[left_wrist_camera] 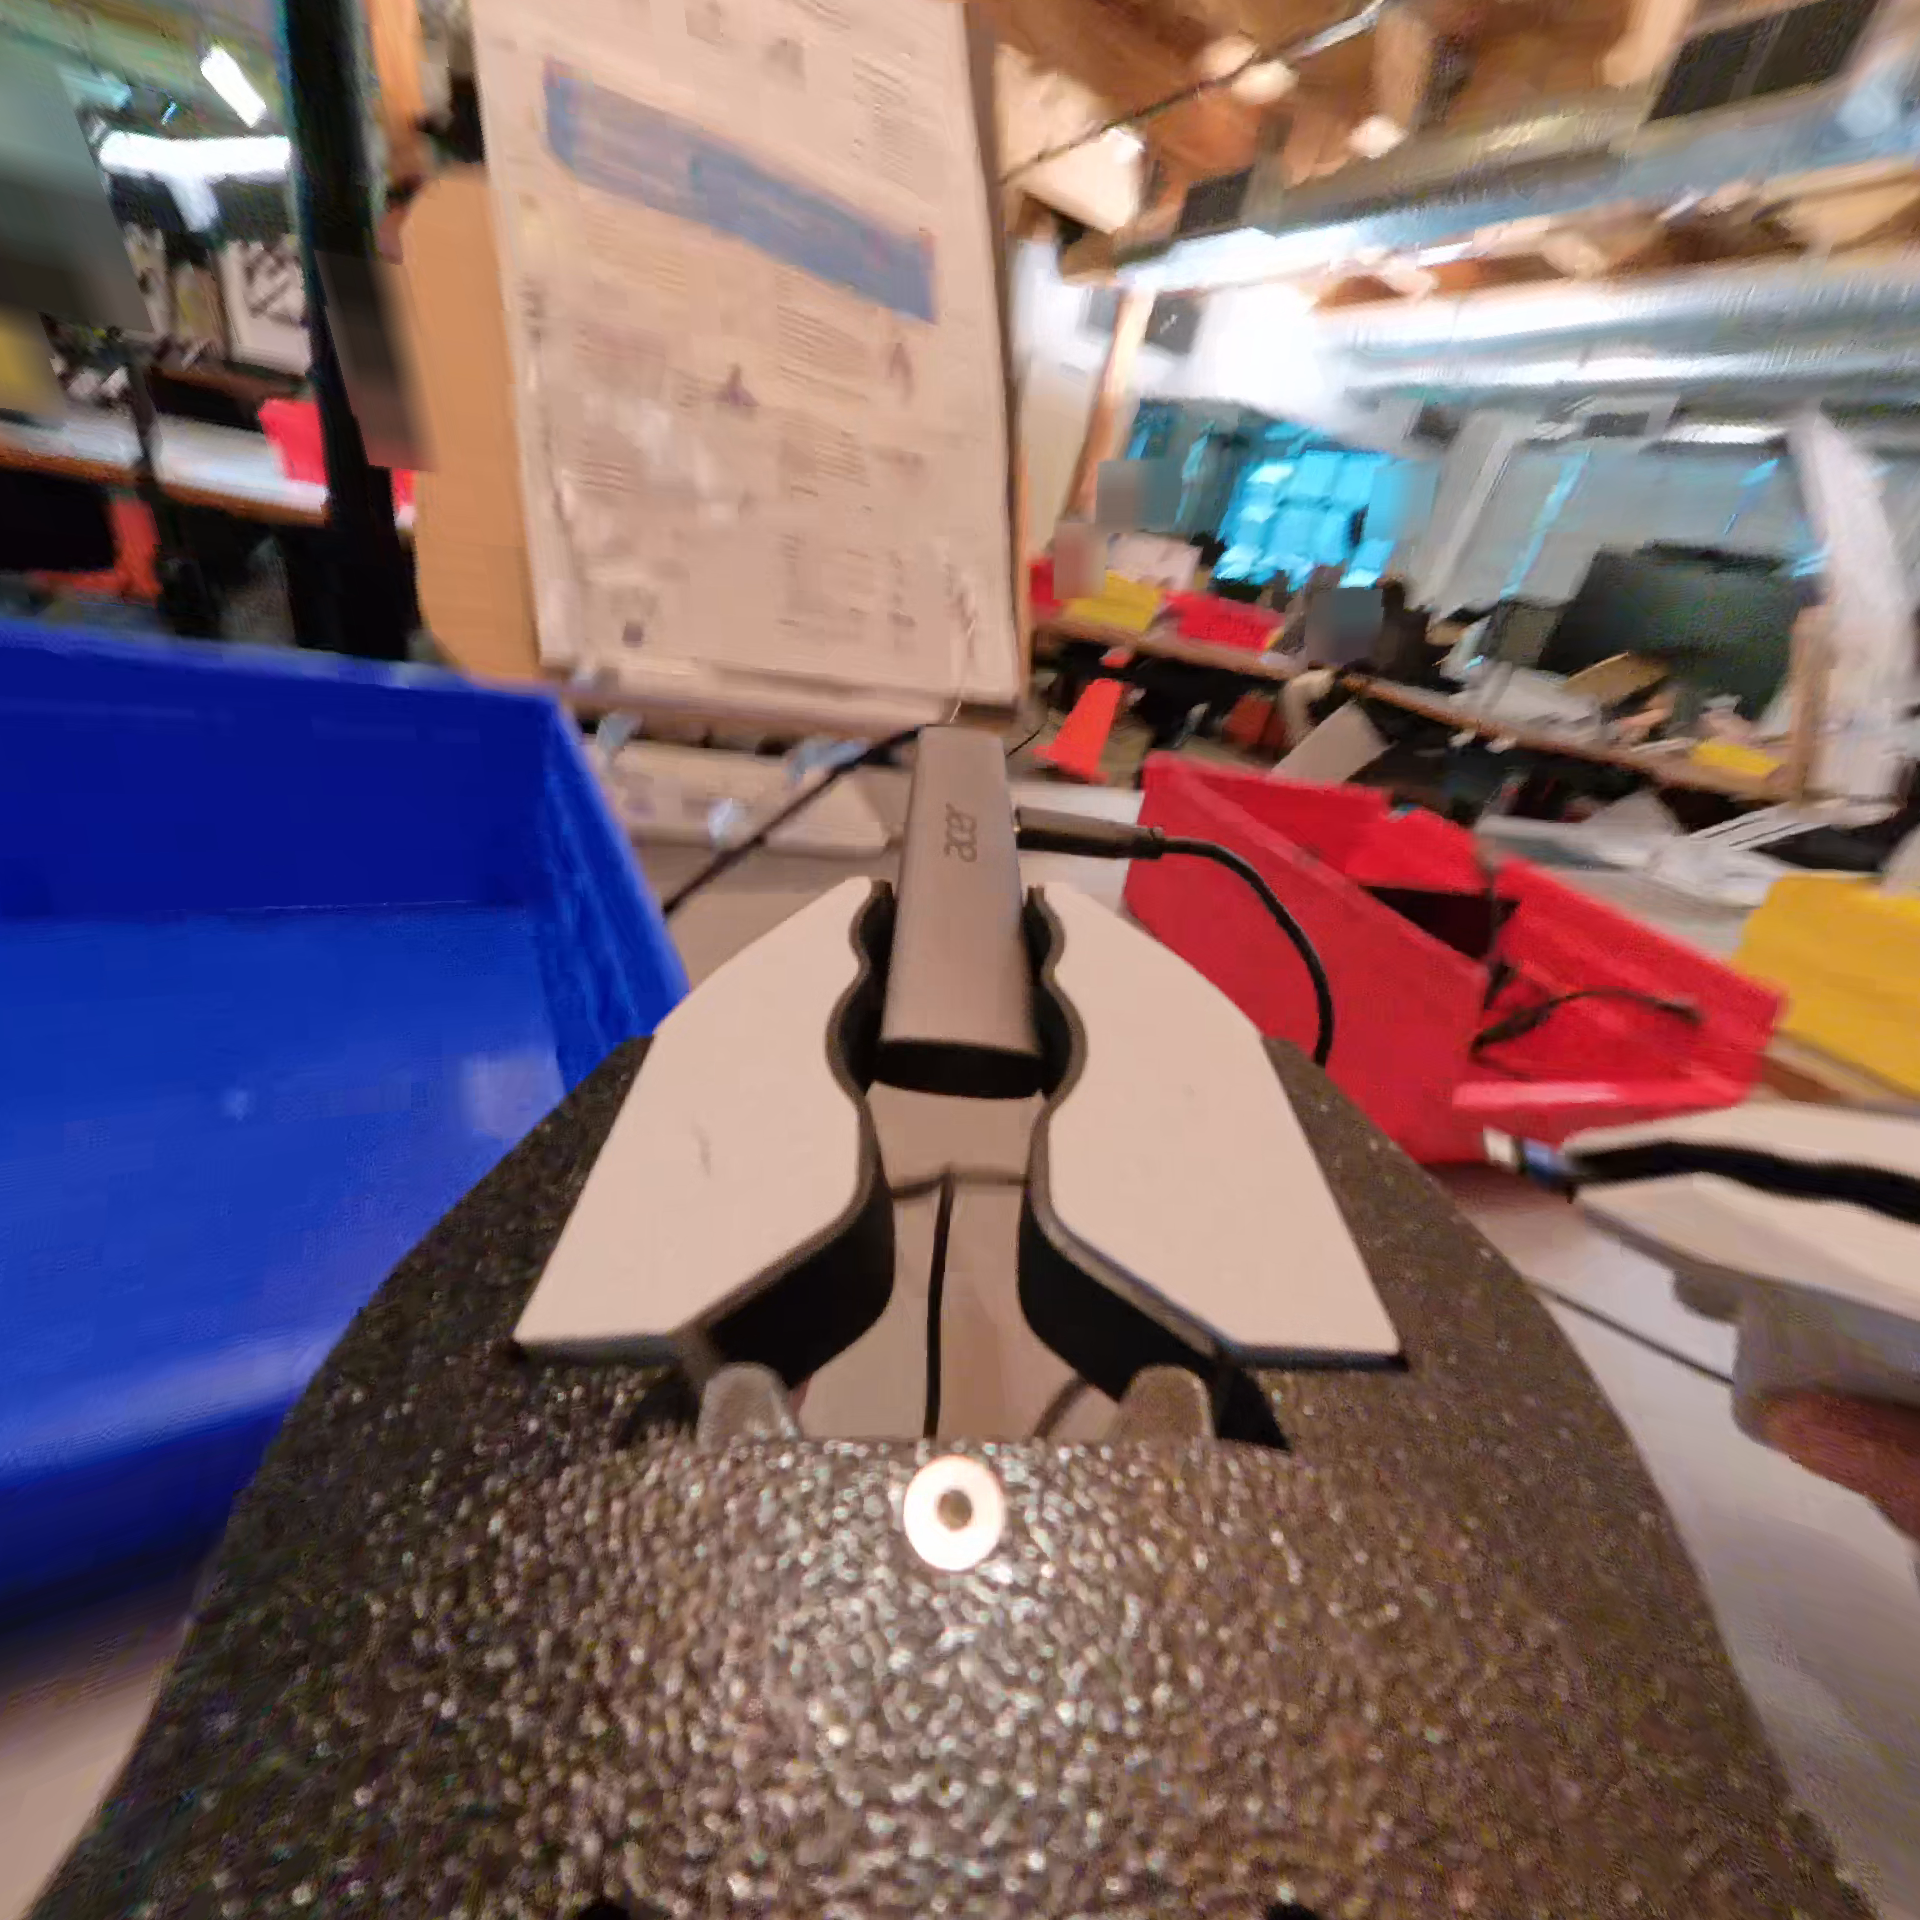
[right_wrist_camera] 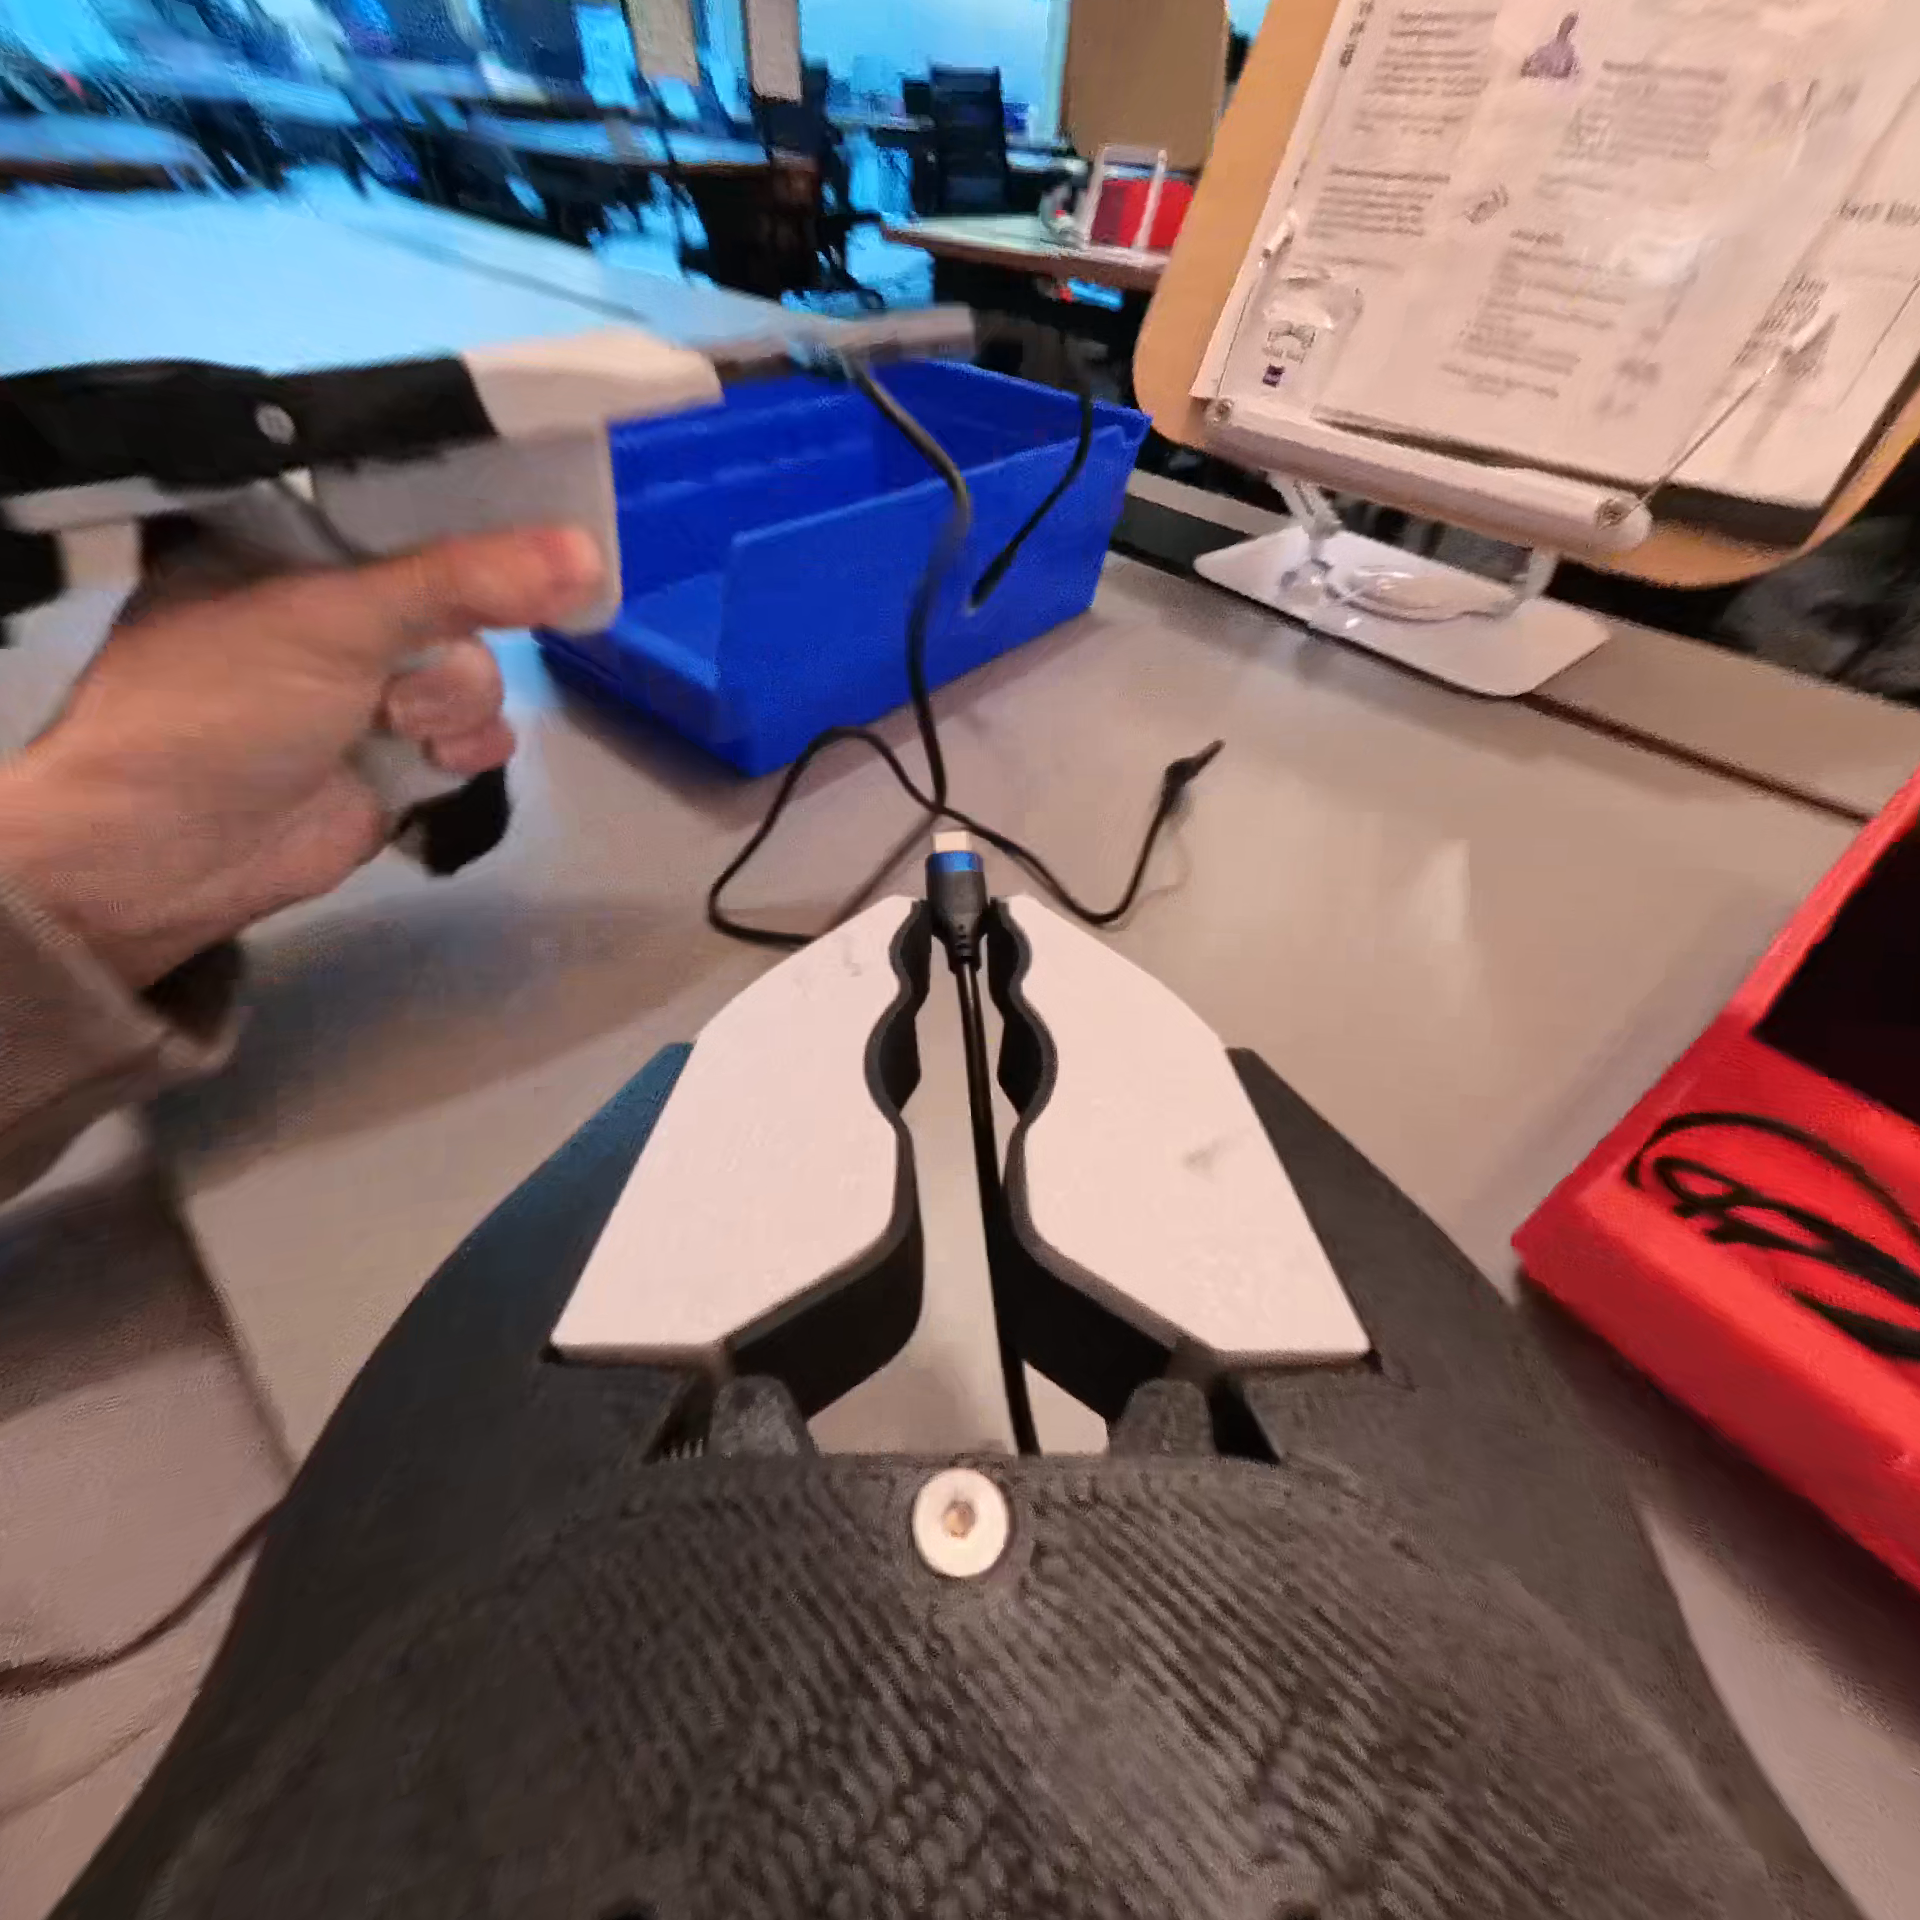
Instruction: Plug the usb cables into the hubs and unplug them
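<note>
My left gripper [left_wrist_camera: 954, 904] is shut on a slim grey hub [left_wrist_camera: 958, 883] that points forward, lifted above the table. A black cable plug [left_wrist_camera: 1091, 836] is plugged into the hub's right side, its cord hanging down to the right. My right gripper [right_wrist_camera: 958, 914] is shut on a black USB cable plug [right_wrist_camera: 956, 883] with a blue ring and a silver tip that points forward. Its cord runs back between the fingers. The left gripper and the hand that holds it [right_wrist_camera: 260, 686] show at the left of the right wrist view, blurred.
A blue bin [left_wrist_camera: 260, 987] [right_wrist_camera: 862, 561] stands left. A red bin [left_wrist_camera: 1351, 966] [right_wrist_camera: 1745, 1226] stands right, with a black cable inside. Loose black cables [right_wrist_camera: 925, 790] lie on the grey table [right_wrist_camera: 1403, 914]. A stand with papers [right_wrist_camera: 1558, 260] is behind. A yellow bin [left_wrist_camera: 1839, 977] is far right. The gap from one gripper's tips to the other's is roughly 15 centimetres.
</note>
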Motion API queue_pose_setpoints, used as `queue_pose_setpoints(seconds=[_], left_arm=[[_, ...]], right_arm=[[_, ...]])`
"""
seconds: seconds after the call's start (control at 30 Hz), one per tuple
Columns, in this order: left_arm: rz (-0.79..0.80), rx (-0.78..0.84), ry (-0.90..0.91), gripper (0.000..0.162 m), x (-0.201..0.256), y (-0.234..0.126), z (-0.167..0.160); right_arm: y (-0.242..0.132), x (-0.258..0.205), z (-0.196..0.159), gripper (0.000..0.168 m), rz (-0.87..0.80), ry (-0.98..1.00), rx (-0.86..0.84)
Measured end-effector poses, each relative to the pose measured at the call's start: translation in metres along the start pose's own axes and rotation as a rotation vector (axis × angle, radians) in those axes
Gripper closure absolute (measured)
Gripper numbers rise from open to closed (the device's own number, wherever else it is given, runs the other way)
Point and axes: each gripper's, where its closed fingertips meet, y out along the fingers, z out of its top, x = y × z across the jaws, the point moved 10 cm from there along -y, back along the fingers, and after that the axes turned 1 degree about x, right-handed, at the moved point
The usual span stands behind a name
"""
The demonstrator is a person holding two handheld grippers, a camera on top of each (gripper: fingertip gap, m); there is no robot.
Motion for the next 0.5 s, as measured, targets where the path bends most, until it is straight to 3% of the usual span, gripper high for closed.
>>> queue_pose_setpoints(seconds=[0.03,0.1,0.2,0.37,0.5], left_arm=[[-0.041,0.038,0.042,0.138,0.002,-0.005,0.015],[-0.108,0.039,0.140,0.138,0.020,-0.012,0.036],[-0.194,0.052,0.092,0.138,0.040,-0.020,0.040],[-0.251,-0.076,0.033,0.138,0.054,-0.012,-0.001],[-0.308,-0.132,-0.016,0.138,0.065,-0.008,-0.023]], right_arm=[[-0.010,0.003,-0.001,0.157,0.035,0.040,0.052],[-0.029,0.013,0.008,0.157,0.047,0.069,0.134],[-0.058,0.029,0.050,0.157,0.092,0.060,0.262],[-0.096,0.078,0.126,0.158,0.160,0.022,0.416],[-0.099,0.136,0.147,0.157,0.197,0.085,0.458]])
